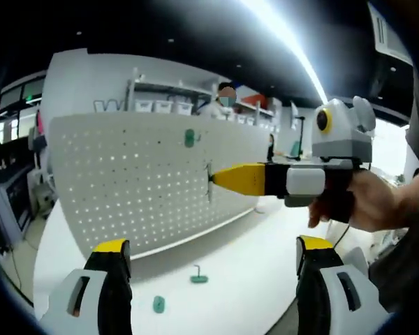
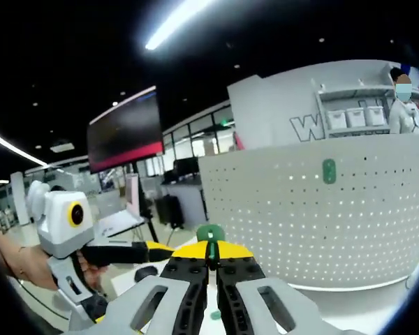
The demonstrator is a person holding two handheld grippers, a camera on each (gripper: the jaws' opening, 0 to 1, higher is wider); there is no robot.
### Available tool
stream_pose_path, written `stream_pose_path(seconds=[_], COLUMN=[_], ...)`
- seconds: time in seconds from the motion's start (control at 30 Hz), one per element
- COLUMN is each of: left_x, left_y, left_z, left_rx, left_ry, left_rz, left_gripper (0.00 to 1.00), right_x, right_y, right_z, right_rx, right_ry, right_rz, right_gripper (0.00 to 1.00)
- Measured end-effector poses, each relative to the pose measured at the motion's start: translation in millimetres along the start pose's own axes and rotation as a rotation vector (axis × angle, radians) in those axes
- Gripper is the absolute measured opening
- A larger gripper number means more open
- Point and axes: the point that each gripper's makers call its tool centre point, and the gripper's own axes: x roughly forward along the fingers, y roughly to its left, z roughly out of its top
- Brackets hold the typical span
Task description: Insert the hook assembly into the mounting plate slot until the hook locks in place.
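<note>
A: Status on the right gripper [image 2: 211,259]?

B: Jaws closed on a hook assembly [image 2: 210,234]. In the right gripper view the green base pokes up just above the yellow tips, thin dark wire pinched between them. In the left gripper view the same gripper [image 1: 215,178] comes in from the right, held by a hand [image 1: 377,202], with its yellow tip right at the pegboard [image 1: 146,174] face and a thin wire piece at the tip. Can't tell if the wire is in a hole or only touching.

A: Left gripper [image 1: 213,255]?

B: Jaws wide apart, nothing between them. It sits low over the white tabletop [image 1: 251,265], pointing at the pegboard. The right gripper view shows it at lower left.

A: Mounting plate?

B: White perforated pegboard, upright on the tabletop, curved by the lens. One green hook base [image 1: 189,137] already sits on it near the top edge, above and left of the right gripper's tip. In the right gripper view that piece [image 2: 329,171] is up and right of the jaws.

A: Loose parts?

B: Two on the tabletop in front of the pegboard's bottom edge: a green hook standing upright [image 1: 199,275], and a small green piece lying flat [image 1: 158,303] nearer the left gripper.

A: Background?

B: A person stands behind the pegboard by a shelf of white bins [image 1: 164,106]. A dark monitor [image 2: 126,130] shows in the right gripper view.
</note>
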Motion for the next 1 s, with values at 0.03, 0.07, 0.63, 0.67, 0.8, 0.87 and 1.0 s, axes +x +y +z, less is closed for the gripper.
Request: stream_pose_path(seconds=[0.03,0.07,0.63,0.67,0.8,0.87,1.0], left_x=[0,-1,-13,-14,-13,-12,-12], left_y=[1.3,2.0,33.7,35.4,43.4,46.4,48.7], left_z=[-0.9,-1.1,-2.1,-0.8,1.1,0.5,-1.5], left_rx=[0.001,0.002,-0.011,-0.009,-0.008,-0.011,-0.018], left_ry=[0.003,0.005,0.001,-0.001,-0.001,0.000,0.006], left_rz=[0.007,0.010,0.106,0.109,0.123,0.128,0.133], left_gripper=[1.00,1.00,1.00,1.00,1.00,1.00,1.00], right_x=[2,3,21,21,22,23,22], right_y=[-4,-8,-84,-88,-108,-120,-138], right_z=[1.8,2.8,39.6,39.2,39.7,41.7,47.8], right_rx=[-0.006,-0.012,-0.045,-0.050,-0.071,-0.085,-0.103], right_ry=[-0.004,-0.005,-0.103,-0.102,-0.106,-0.111,-0.127], right_rz=[-0.010,-0.018,-0.197,-0.206,-0.250,-0.278,-0.323], right_gripper=[0.00,0.00,0.00,0.00,0.00,0.00,0.00])
